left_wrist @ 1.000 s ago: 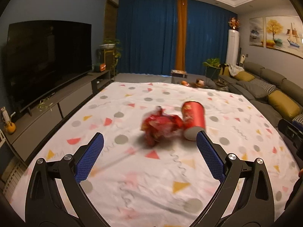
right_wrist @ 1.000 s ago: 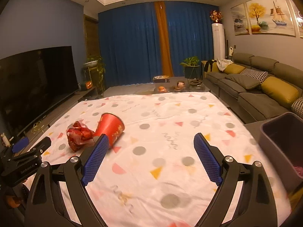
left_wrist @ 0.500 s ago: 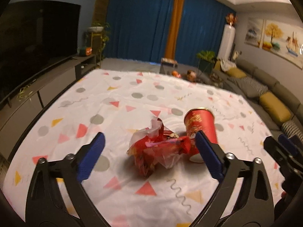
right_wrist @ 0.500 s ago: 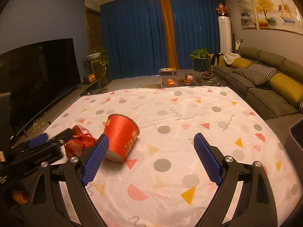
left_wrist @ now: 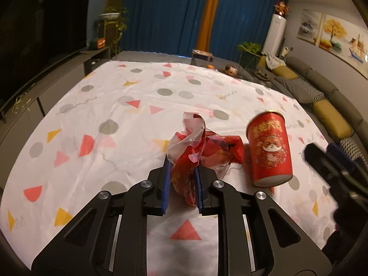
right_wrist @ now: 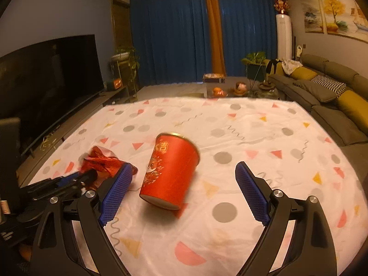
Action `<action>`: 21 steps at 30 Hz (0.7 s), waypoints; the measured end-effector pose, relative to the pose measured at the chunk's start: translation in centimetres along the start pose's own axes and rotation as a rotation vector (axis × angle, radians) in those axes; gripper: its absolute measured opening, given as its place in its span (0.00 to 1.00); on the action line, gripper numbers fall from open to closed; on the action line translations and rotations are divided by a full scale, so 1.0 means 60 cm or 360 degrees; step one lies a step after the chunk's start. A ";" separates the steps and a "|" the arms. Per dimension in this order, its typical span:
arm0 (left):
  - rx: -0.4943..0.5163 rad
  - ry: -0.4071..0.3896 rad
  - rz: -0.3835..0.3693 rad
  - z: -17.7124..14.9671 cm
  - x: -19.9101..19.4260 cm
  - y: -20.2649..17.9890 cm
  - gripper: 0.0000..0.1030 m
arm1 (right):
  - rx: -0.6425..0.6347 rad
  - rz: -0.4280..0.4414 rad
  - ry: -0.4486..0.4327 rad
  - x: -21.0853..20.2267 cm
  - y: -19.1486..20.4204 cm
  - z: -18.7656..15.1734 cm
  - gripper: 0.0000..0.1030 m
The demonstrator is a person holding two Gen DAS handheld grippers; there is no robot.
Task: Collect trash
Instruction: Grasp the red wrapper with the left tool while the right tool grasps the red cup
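The left tool (left_wrist: 181, 185), a black two-finger frame with blue ribbed pads (left_wrist: 166, 185), has its jaws drawn close together, clamping crumpled red plastic between the pads. It also shows low at the left edge of the right wrist view (right_wrist: 76, 179). The right tool (right_wrist: 184, 193), of the same black frame and blue pads (right_wrist: 251, 194), holds its jaws spread wide with nothing gripped.
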State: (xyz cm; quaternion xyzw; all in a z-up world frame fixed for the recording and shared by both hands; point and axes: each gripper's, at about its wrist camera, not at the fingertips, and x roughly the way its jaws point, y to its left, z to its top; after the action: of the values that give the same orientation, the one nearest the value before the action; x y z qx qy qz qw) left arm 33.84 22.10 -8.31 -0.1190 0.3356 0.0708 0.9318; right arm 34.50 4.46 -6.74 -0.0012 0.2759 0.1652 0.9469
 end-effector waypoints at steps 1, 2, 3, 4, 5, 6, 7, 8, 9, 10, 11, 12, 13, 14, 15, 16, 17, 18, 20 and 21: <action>-0.0011 -0.0010 0.0012 0.000 -0.004 0.002 0.16 | 0.0011 0.0006 0.0026 0.009 0.003 -0.002 0.85; -0.0040 -0.0025 0.0021 0.002 -0.011 0.008 0.16 | 0.0016 0.0007 0.0039 0.014 0.004 -0.002 0.84; -0.0062 -0.0034 0.0033 0.003 -0.016 0.013 0.16 | 0.0009 0.0002 0.0056 0.022 0.008 -0.002 0.83; -0.0085 -0.0047 0.0047 0.005 -0.021 0.018 0.16 | 0.0002 -0.0002 0.0066 0.028 0.012 -0.004 0.83; -0.0093 -0.0055 0.0058 0.006 -0.025 0.021 0.16 | -0.0005 -0.0002 0.0080 0.034 0.015 -0.004 0.83; -0.0104 -0.0070 0.0078 0.007 -0.031 0.026 0.16 | -0.0013 -0.0001 0.0098 0.040 0.019 -0.004 0.83; -0.0113 -0.0077 0.0082 0.008 -0.035 0.028 0.16 | -0.0024 0.0000 0.0118 0.048 0.024 -0.004 0.81; -0.0128 -0.0088 0.0087 0.009 -0.040 0.033 0.16 | -0.0031 0.0003 0.0131 0.053 0.028 -0.004 0.79; -0.0139 -0.0097 0.0088 0.009 -0.043 0.037 0.16 | -0.0036 0.0007 0.0144 0.058 0.032 -0.004 0.79; -0.0155 -0.0109 0.0094 0.011 -0.047 0.042 0.16 | -0.0040 0.0014 0.0155 0.063 0.035 -0.005 0.79; -0.0172 -0.0120 0.0104 0.012 -0.050 0.048 0.16 | -0.0048 0.0027 0.0169 0.069 0.041 -0.006 0.79; -0.0184 -0.0126 0.0113 0.013 -0.052 0.053 0.16 | -0.0055 0.0037 0.0183 0.073 0.045 -0.006 0.79; -0.0190 -0.0128 0.0119 0.013 -0.053 0.055 0.16 | -0.0058 0.0039 0.0186 0.075 0.047 -0.006 0.78; -0.0198 -0.0128 0.0128 0.013 -0.053 0.059 0.16 | -0.0066 0.0038 0.0192 0.078 0.051 -0.005 0.78; -0.0215 -0.0125 0.0129 0.013 -0.053 0.063 0.16 | -0.0072 0.0041 0.0203 0.081 0.053 -0.005 0.78; -0.0224 -0.0122 0.0125 0.013 -0.052 0.066 0.16 | -0.0078 0.0053 0.0225 0.087 0.057 -0.005 0.78; -0.0233 -0.0119 0.0125 0.013 -0.051 0.068 0.16 | -0.0085 0.0058 0.0243 0.092 0.059 -0.005 0.76; -0.0244 -0.0118 0.0125 0.013 -0.051 0.070 0.16 | -0.0090 0.0060 0.0258 0.096 0.062 -0.005 0.73; -0.0245 -0.0121 0.0125 0.012 -0.051 0.071 0.16 | -0.0106 0.0069 0.0305 0.106 0.067 -0.006 0.60; -0.0244 -0.0124 0.0124 0.012 -0.052 0.070 0.16 | -0.0111 0.0074 0.0324 0.111 0.069 -0.007 0.56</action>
State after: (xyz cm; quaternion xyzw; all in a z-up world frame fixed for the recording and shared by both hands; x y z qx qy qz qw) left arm 30.99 26.20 -6.51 -0.1740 0.2970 0.1371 0.9288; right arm 38.27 10.38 -10.18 -0.0446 0.3648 0.1956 0.9092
